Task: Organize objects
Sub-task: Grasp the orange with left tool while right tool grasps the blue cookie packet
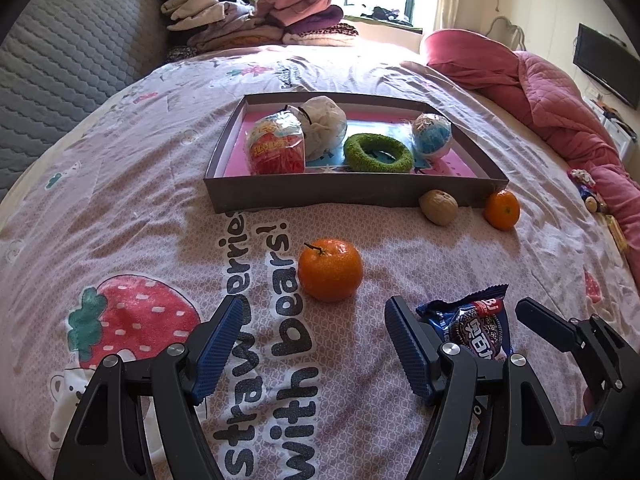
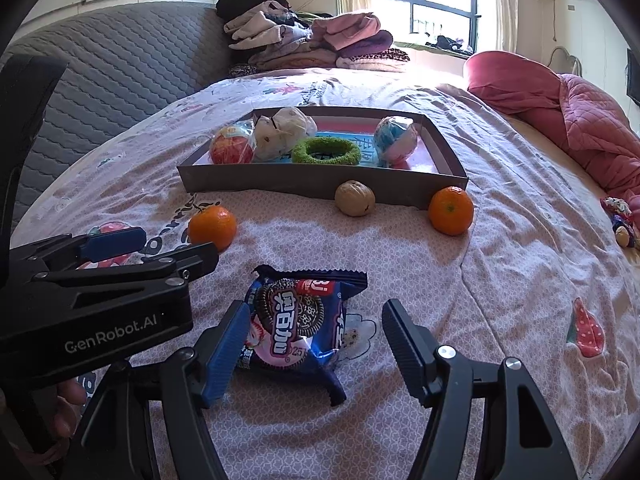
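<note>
A shallow grey box (image 1: 352,194) (image 2: 304,188) on the bed holds a red snack bag (image 1: 276,146), a white bundle (image 1: 324,124), a green ring (image 1: 378,152) and a blue-white ball (image 1: 432,136). My left gripper (image 1: 314,324) is open, just short of a stemmed orange (image 1: 330,270) (image 2: 212,226). My right gripper (image 2: 316,328) is open around a blue cookie packet (image 2: 300,316) (image 1: 476,326) lying on the sheet. A walnut (image 1: 439,207) (image 2: 355,198) and a second orange (image 1: 502,210) (image 2: 451,210) lie against the box's front wall.
A pink quilt (image 1: 560,92) is heaped at the right. Folded clothes (image 1: 256,16) are piled at the far end. A grey padded headboard (image 1: 68,64) runs along the left. Small toys (image 2: 622,224) lie at the right edge.
</note>
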Demonstrator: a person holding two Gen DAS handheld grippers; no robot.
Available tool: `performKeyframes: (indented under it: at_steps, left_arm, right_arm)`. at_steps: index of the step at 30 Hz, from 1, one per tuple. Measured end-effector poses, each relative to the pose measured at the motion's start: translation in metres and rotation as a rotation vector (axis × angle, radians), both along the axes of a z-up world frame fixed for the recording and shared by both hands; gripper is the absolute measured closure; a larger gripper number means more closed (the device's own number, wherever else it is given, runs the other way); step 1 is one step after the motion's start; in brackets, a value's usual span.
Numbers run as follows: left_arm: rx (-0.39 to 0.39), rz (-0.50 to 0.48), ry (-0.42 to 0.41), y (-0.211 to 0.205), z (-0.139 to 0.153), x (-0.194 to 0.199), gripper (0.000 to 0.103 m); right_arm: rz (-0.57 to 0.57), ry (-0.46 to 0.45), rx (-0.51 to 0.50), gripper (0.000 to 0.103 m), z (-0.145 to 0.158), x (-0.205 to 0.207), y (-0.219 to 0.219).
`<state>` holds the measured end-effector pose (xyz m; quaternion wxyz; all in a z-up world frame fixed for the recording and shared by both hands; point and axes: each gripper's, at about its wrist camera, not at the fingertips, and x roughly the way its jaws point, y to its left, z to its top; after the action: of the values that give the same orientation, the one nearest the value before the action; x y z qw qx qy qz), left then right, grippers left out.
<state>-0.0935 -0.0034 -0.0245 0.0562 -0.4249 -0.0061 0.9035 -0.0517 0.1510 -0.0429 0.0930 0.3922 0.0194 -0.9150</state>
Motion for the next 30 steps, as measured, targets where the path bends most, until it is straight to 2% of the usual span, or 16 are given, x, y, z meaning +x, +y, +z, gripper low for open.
performKeyframes:
  at_steps: [16,21,23,28,30]
  left_arm:
    - [0.002,0.005,-0.005,-0.001,-0.011,-0.022,0.028]
    - [-0.012,0.002,-0.001,0.001,-0.016,-0.030,0.028]
    - [-0.007,-0.003,-0.001,0.001,-0.018,-0.031,0.028]
    - [0.003,-0.011,0.009,0.001,-0.020,-0.035,0.028]
    - [0.008,-0.017,0.013,0.001,-0.021,-0.036,0.031]
  right_arm:
    - [0.028,0.006,0.019,0.031,-0.009,-0.001,-0.012]
    - [0.034,-0.018,0.010,0.029,-0.016,-0.004,-0.011]
    - [0.033,-0.034,0.039,0.029,-0.022,-0.005,-0.011]
    - [0.039,-0.014,0.029,0.030,-0.021,-0.002,-0.009]
    - [0.038,-0.009,0.025,0.036,-0.021,-0.003,-0.006]
